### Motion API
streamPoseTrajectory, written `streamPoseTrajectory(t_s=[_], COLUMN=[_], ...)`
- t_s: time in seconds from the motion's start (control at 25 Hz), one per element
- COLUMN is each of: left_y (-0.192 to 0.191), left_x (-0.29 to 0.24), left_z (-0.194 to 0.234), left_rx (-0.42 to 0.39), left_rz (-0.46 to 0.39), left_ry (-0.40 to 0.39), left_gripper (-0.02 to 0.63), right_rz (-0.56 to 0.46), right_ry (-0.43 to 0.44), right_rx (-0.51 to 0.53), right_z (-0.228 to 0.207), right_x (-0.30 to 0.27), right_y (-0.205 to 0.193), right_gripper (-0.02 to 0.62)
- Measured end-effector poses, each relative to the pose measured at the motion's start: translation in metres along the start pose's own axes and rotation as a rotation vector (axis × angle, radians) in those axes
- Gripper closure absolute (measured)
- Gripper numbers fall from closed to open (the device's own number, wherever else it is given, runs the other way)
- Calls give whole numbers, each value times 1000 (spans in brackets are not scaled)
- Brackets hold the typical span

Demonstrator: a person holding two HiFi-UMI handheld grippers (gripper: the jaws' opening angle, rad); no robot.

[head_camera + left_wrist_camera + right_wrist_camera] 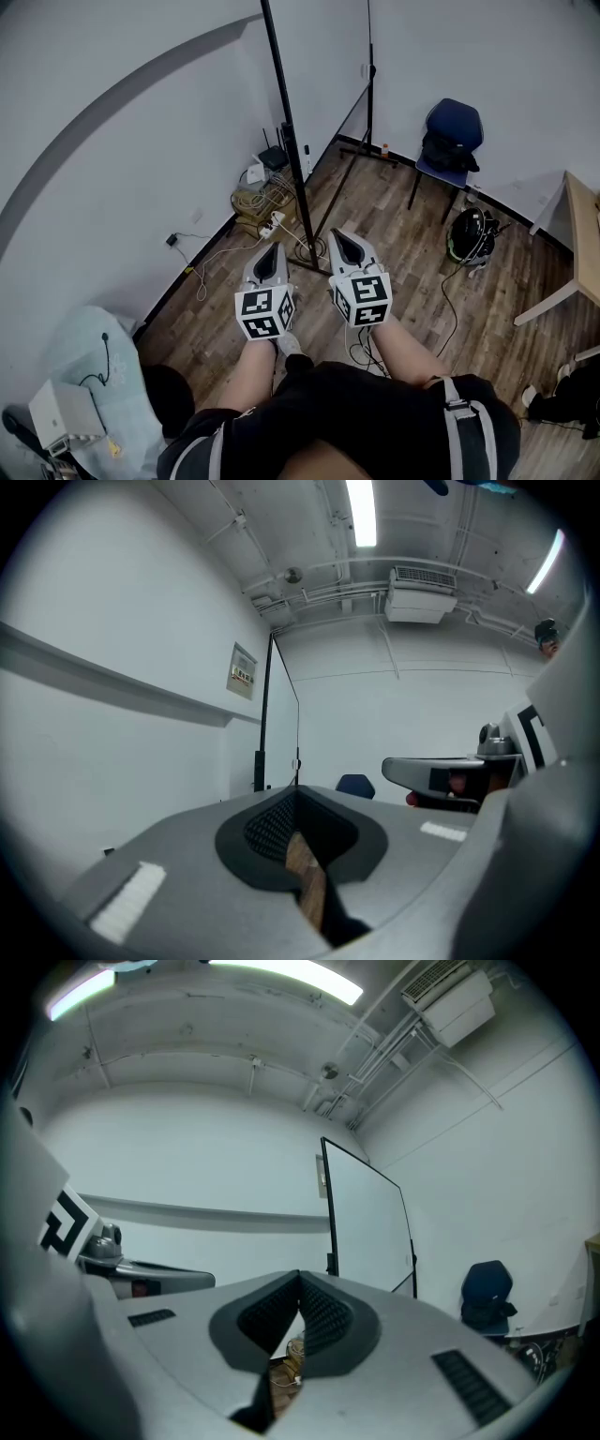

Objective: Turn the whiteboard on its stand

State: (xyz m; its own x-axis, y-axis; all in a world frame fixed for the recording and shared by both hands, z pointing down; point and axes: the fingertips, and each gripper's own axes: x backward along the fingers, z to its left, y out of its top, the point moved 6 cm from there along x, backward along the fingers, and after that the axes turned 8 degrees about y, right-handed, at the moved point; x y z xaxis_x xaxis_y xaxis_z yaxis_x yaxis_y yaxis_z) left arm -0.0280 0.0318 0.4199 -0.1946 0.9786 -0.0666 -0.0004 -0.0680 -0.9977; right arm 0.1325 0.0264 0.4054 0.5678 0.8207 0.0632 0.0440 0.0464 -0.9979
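The whiteboard [328,84] stands on its black-framed stand [291,150] ahead of me, close to the white wall, with its feet on the wooden floor. In the right gripper view the whiteboard [367,1232] shows as a white panel in a black frame beyond the jaws. From the left gripper view the whiteboard [281,714] is nearly edge-on. My left gripper [273,247] and right gripper [339,236] are held side by side near my body, short of the stand and pointing at it. Both are shut with nothing between the jaws, and neither touches the board.
A blue chair [452,136] with a dark bag stands at the back right. A black helmet-like object [469,234] lies on the floor. Cables and a router [262,187] sit by the wall at the stand's foot. A wooden table [581,234] is at right; a pale blue cloth [94,375] at lower left.
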Motion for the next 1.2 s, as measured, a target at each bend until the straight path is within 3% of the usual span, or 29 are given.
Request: streamPoseTrajectory(t_s=[0.56,0.88,1.2], left_y=[10,12,6], left_x=[-93,-144,-208], left_z=[48,106,164], left_rx=[17,36,59], left_rz=[-2,16,42], left_ry=[-31,-36,-71], left_gripper=[598,598,598], right_rz=[31,49,66], right_ry=[-31,-46,-140], right_rx=[1,-1,-4], right_z=[-32,-33,-48], right_x=[-95,-175,-252], right_y=[-5,-11,-26], right_gripper=[591,591,591])
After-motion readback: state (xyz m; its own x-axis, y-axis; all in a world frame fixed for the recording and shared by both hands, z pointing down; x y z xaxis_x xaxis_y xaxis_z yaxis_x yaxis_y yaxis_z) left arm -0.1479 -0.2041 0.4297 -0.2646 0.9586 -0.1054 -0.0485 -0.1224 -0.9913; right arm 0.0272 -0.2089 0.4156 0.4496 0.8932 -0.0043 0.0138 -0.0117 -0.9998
